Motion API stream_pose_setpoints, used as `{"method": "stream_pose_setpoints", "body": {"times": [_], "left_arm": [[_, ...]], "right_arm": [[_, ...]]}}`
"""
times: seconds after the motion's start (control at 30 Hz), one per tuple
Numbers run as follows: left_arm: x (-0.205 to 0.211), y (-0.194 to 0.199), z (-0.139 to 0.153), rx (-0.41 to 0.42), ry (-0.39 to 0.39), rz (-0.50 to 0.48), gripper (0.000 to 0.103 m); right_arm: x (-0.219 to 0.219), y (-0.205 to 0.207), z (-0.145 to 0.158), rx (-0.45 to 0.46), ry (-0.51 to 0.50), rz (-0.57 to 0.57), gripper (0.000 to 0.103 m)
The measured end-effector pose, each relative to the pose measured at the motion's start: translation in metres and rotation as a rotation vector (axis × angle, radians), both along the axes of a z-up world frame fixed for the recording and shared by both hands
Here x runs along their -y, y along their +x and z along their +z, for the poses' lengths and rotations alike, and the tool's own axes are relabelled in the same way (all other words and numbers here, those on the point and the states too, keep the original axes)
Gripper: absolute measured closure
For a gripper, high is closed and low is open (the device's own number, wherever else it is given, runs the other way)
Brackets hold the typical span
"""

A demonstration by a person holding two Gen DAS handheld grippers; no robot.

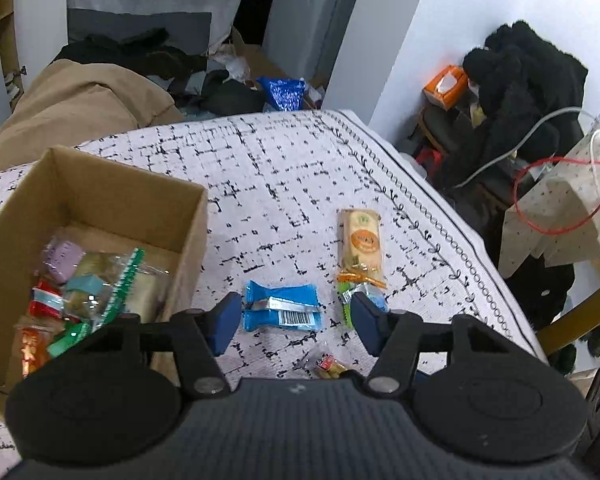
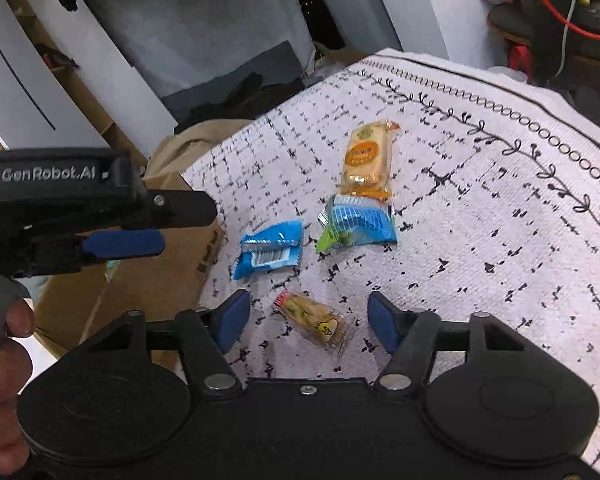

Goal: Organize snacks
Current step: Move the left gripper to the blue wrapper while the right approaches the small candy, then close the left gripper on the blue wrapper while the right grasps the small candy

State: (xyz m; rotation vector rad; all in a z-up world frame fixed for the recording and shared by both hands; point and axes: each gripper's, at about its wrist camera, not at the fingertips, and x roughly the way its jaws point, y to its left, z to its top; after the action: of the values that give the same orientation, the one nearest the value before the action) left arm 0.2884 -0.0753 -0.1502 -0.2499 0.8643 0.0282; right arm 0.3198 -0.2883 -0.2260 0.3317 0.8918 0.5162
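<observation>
A cardboard box (image 1: pixel 99 184) at the left holds several wrapped snacks (image 1: pixel 87 292). On the patterned cloth lie a blue packet (image 1: pixel 281 307), an orange cracker packet (image 1: pixel 362 244), a blue-green packet (image 1: pixel 356 296) and a small clear yellow packet (image 1: pixel 328 364). My left gripper (image 1: pixel 293 320) is open, its fingers either side of the blue packet, just above it. In the right wrist view my right gripper (image 2: pixel 308 320) is open around the small yellow packet (image 2: pixel 314 322). The blue packet (image 2: pixel 267 248), blue-green packet (image 2: pixel 358 224) and cracker packet (image 2: pixel 366 160) lie beyond. The left gripper (image 2: pixel 123 242) shows at left over the box (image 2: pixel 151 280).
The white cloth with black marks (image 1: pixel 279 184) covers the table; its edge runs along the right. A tan coat (image 1: pixel 71 100) lies behind the box. An orange tissue box (image 1: pixel 446 86), black clothing (image 1: pixel 528 80) and red and white cables (image 1: pixel 560 184) are off to the right.
</observation>
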Motion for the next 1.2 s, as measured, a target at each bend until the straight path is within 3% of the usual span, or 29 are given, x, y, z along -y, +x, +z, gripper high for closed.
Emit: {"method": "stream_pose_setpoints", "body": {"times": [0.2,0.27,0.33,0.53,0.87,1.0,1.2], "left_arm": [[0.006,0.012,-0.014,-0.024,0.017,0.001,0.044],[0.009,0.016,-0.019,-0.023,0.022,-0.001,0.044],[0.012,0.021,-0.025,-0.021,0.033,-0.005,0.044],[0.015,0.032,-0.037,-0.027,0.044,0.0,0.044],[0.024,0.044,-0.055,-0.081,0.124,0.009,0.044],[0.015,0.049,-0.064,-0.123,0.089,0.042,0.044],[0.011,0.048,-0.07,-0.135,0.058,0.036,0.044]], "right_arm": [[-0.003,0.003,-0.011,0.001,-0.016,0.017,0.051],[-0.003,0.003,-0.012,0.006,-0.013,0.022,0.055],[-0.003,0.003,-0.013,0.006,-0.018,0.021,0.068],[0.008,0.007,-0.016,-0.024,0.013,-0.015,0.079],[0.029,0.009,-0.016,-0.038,0.021,-0.101,0.08],[0.034,0.008,-0.015,-0.035,0.02,-0.121,0.08],[0.027,0.007,-0.013,0.015,0.014,-0.105,0.064]]}}
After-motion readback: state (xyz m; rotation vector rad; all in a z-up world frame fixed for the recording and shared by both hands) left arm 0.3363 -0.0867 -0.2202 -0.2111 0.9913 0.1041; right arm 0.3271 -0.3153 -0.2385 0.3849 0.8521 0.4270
